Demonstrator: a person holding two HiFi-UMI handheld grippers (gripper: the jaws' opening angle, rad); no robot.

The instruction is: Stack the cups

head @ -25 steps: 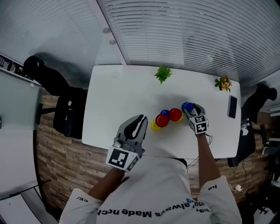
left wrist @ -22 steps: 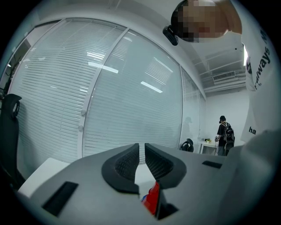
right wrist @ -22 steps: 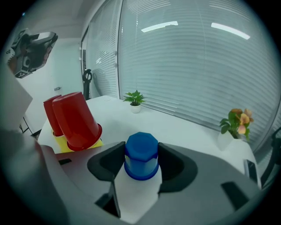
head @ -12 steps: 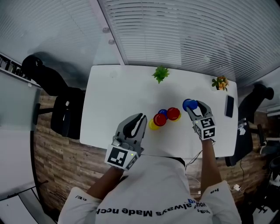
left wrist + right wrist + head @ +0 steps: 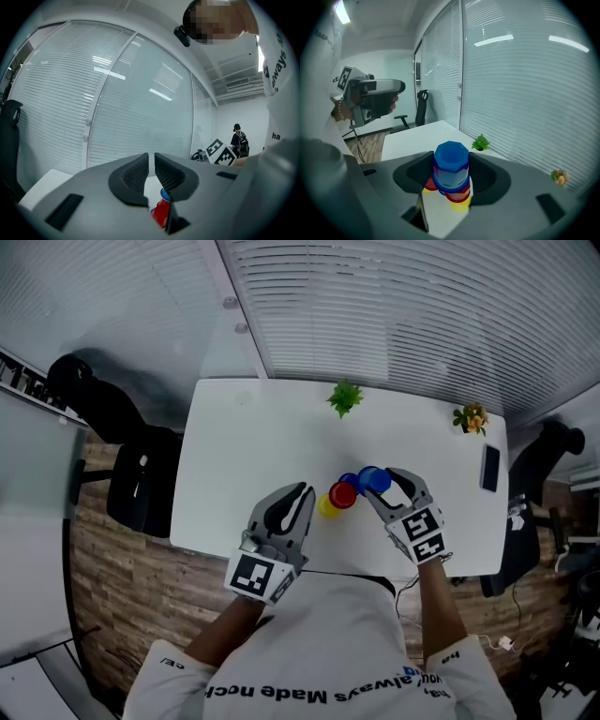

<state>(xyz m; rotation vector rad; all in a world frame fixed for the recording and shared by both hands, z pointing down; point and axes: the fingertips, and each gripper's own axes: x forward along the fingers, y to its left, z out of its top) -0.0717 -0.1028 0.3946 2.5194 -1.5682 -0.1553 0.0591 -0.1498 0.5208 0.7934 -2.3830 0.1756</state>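
Observation:
My right gripper (image 5: 382,482) is shut on an upside-down blue cup (image 5: 373,478), held in the air over the cup cluster on the white table (image 5: 253,456). In the right gripper view the blue cup (image 5: 451,166) sits between the jaws, directly above a red cup on a yellow one (image 5: 458,199). Another red cup (image 5: 342,494), a yellow cup (image 5: 327,507) and a second blue cup (image 5: 350,481) stand close together. My left gripper (image 5: 291,507) hovers by the table's front edge, jaws together, holding nothing, with a red cup (image 5: 161,213) beyond its tips.
A small green plant (image 5: 345,397) stands at the table's far edge, a flower pot (image 5: 472,417) at the far right corner and a dark phone (image 5: 491,468) near the right edge. Office chairs (image 5: 131,484) flank the table. Blinds cover the wall behind.
The right gripper, still holding the blue cup, has risen and swung left from beside the cluster to above it. The left gripper has stayed put.

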